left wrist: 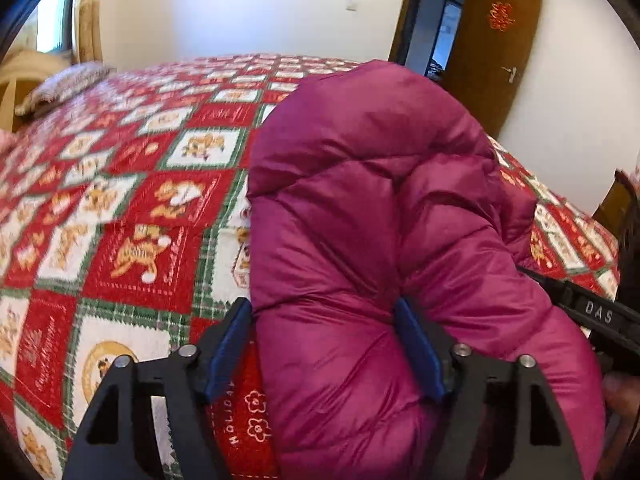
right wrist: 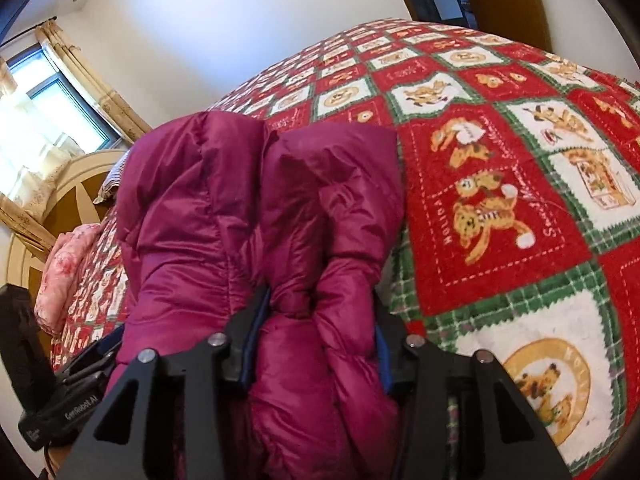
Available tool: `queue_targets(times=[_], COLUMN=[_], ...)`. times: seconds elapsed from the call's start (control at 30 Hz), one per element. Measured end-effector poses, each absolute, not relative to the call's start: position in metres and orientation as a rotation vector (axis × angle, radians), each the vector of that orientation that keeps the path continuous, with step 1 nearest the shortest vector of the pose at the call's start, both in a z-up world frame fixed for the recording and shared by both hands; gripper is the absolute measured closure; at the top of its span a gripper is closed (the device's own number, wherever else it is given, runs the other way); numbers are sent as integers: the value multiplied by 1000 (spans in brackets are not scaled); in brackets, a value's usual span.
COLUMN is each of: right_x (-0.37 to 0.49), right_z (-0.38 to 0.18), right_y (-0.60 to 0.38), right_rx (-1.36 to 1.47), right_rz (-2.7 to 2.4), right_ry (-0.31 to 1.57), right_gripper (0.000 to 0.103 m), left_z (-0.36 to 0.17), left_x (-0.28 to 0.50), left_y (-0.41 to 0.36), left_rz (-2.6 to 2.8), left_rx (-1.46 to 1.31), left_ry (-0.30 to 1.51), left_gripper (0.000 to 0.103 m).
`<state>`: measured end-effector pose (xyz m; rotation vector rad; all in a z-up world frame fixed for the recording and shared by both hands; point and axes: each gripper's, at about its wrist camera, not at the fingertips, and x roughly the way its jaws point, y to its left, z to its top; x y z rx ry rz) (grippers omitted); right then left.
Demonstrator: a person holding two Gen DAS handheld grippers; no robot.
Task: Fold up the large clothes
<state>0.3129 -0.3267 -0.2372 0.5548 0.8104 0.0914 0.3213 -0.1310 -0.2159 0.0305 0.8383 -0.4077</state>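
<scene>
We grip the puffy magenta quilted down jacket [left wrist: 360, 220] in both left tongs [left wrist: 326, 344] and right tongs [right wrist: 316, 344], bunched above the red-and-green checked bedspread [left wrist: 132, 200] (teddy-bear patterned).

magenta jacket [left wrist: 360, 200]; red-green checked bedspread [left wrist: 132, 184].

daylight enters through the window [right wrist: 52, 92], which is blown out to white in the right wrist view; the white wall [left wrist: 256, 4] is evenly lit. soft sheen lies on the magenta jacket [left wrist: 360, 208], with dark shadow in its creases. the bedspread [left wrist: 120, 200] shows motion blur, strongest at left. fisheye curvature bows the bed's far edge, and black vignetting fills the corners.
</scene>
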Motion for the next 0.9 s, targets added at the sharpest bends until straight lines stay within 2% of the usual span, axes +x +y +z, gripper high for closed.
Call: queue_targets(times=[0.03, 0.07, 0.13, 0.17, 0.2, 0.3, 0.6, 0.9], right_x=[314, 314, 313, 312, 310, 303, 283, 289], right_z=[-238, -237, -235, -233, -230, -223, -186, -172], right_y=[-327, -326, -322, -320, -317, -315, -291, -247], right_rx=[559, 553, 532, 525, 509, 502, 551, 503], right_rz=[89, 87, 105, 129, 142, 156, 262, 339], right_ry=[812, 814, 806, 796, 784, 763, 669, 666], right_gripper=[54, 55, 69, 77, 80, 84, 84, 84], left_z=[-215, -215, -212, -209, -207, -191, -131, -124], left_x=[321, 321, 315, 310, 306, 294, 255, 244], left_y=[-134, -134, -140, -144, -146, -143, -111, -64], left_rz=[-411, -419, -434, -429, -417, -390, -337, -245], left_rx=[36, 36, 69, 109, 139, 150, 170, 144], left_ry=[839, 839, 812, 787, 767, 731, 587, 567], left_gripper=[34, 41, 53, 64, 74, 82, 84, 84])
